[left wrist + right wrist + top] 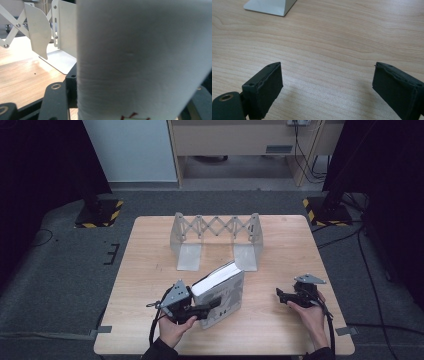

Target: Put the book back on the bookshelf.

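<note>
A thick book (222, 292) with a grey-white cover stands tilted on the wooden table (145, 285), its page edge up. My left gripper (212, 306) is shut on its lower near part. In the left gripper view the book's pale pages (140, 62) sit between the black jaws of the left gripper (127, 105). My right gripper (282, 296) is held off to the right of the book, apart from it. In its own view the right gripper (327, 87) is open, with bare wood between its pads.
A white expandable metal book rack (216, 237) stands at the back middle of the table, just behind the book; its end plates (62, 32) show close by, and a base corner (269, 6) too. Black stands with yellow-striped bases (325, 212) are on the floor beyond.
</note>
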`<state>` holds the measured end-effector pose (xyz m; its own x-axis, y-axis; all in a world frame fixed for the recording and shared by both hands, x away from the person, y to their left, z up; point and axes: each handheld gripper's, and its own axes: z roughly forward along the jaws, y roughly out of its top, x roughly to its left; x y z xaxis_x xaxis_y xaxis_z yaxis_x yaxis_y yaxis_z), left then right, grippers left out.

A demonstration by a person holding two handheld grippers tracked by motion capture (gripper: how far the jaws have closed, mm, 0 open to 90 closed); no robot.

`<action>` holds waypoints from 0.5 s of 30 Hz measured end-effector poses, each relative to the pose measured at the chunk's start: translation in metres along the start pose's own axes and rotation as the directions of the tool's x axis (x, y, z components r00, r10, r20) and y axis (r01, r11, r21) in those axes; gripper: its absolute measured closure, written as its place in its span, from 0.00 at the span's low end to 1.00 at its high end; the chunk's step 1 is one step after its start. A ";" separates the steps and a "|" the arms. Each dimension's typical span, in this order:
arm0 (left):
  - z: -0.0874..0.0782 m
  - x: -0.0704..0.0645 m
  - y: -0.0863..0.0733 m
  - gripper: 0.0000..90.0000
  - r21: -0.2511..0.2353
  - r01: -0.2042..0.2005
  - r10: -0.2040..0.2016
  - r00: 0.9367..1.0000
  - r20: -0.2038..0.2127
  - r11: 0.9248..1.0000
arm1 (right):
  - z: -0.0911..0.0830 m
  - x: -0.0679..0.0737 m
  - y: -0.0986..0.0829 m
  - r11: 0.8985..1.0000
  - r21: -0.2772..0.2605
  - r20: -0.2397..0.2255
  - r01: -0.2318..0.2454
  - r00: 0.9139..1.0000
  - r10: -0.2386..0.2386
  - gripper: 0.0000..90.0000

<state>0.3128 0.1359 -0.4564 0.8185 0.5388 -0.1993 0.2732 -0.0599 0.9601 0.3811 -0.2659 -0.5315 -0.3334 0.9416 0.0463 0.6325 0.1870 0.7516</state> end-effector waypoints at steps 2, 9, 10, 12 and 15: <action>-0.001 -0.001 0.002 0.40 -0.007 -0.003 0.003 1.000 -0.003 1.000 | 0.001 0.000 -0.001 1.000 0.010 0.002 0.006 1.000 -0.006 0.10; -0.002 -0.007 0.014 0.39 -0.002 -0.036 0.036 0.999 -0.033 0.999 | 0.006 0.000 -0.004 0.999 0.044 0.011 0.021 1.000 -0.021 0.09; -0.002 -0.007 0.015 0.39 -0.002 -0.040 0.040 0.999 -0.037 0.999 | 0.007 0.000 -0.003 0.999 0.043 0.011 0.022 1.000 -0.023 0.09; -0.001 -0.008 0.019 0.39 -0.007 -0.036 0.036 0.998 -0.045 0.999 | 0.007 0.001 -0.003 0.999 0.045 0.013 0.025 1.000 -0.025 0.09; 0.000 -0.010 0.027 0.39 -0.031 -0.049 0.047 0.997 -0.054 0.998 | 0.007 0.002 -0.003 0.998 0.049 0.022 0.031 0.999 -0.032 0.08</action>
<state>0.3121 0.1291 -0.4282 0.8018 0.5803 -0.1430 0.2172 -0.0602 0.9743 0.3834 -0.2621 -0.5387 -0.3376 0.9413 0.0077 0.6558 0.2293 0.7193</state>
